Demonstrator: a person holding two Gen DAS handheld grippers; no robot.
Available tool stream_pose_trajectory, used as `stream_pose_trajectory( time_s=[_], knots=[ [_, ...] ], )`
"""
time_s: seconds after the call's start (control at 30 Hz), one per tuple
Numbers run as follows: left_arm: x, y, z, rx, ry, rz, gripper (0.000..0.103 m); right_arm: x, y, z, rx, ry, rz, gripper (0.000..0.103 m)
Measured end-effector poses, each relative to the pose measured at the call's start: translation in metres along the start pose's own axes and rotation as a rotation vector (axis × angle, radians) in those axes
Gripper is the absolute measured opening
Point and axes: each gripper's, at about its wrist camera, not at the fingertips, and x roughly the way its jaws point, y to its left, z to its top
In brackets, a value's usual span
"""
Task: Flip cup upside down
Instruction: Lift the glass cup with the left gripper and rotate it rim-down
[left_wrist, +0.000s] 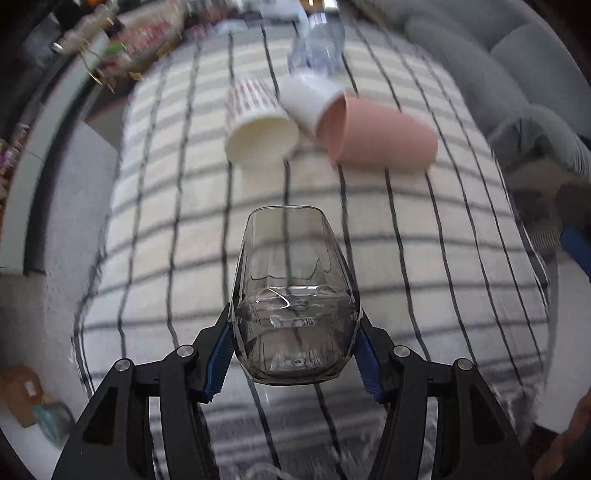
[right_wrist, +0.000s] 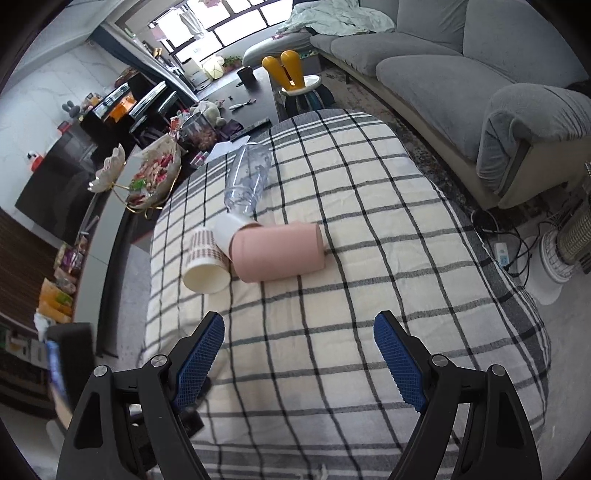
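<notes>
My left gripper is shut on a clear glass cup, held above the checked tablecloth with its thick base toward the camera and its rim pointing away. The view is blurred by motion. My right gripper is open and empty above the near part of the tablecloth. The glass does not show in the right wrist view.
On the cloth lie a pink cup, a white cup, a patterned paper cup and a clear plastic bottle, all on their sides. A grey sofa stands right; a cluttered sideboard left.
</notes>
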Motion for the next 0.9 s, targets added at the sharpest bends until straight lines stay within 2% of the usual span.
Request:
stream_pose_trajectory(
  time_s=[0.23, 0.4, 0.6, 0.8, 0.9],
  knots=[
    [0.001, -0.012, 0.026, 0.025, 0.229, -0.047, 0.058, 0.011, -0.008, 0.021, 0.066, 0.043, 0.021, 0.083],
    [0.014, -0.016, 0.056, 0.048, 0.348, -0.023, 0.058, 0.033, -0.016, 0.037, 0.117, 0.093, 0.023, 0.083],
    [0.034, -0.018, 0.082, 0.056, 0.444, -0.021, 0.058, 0.059, -0.021, 0.051, 0.148, 0.146, 0.026, 0.083],
    [0.050, -0.019, 0.091, 0.056, 0.501, -0.038, 0.058, 0.078, -0.026, 0.058, 0.166, 0.178, 0.028, 0.083],
    [0.052, -0.020, 0.096, 0.069, 0.493, -0.032, 0.057, 0.082, -0.027, 0.059, 0.171, 0.183, 0.029, 0.083]
  ],
)
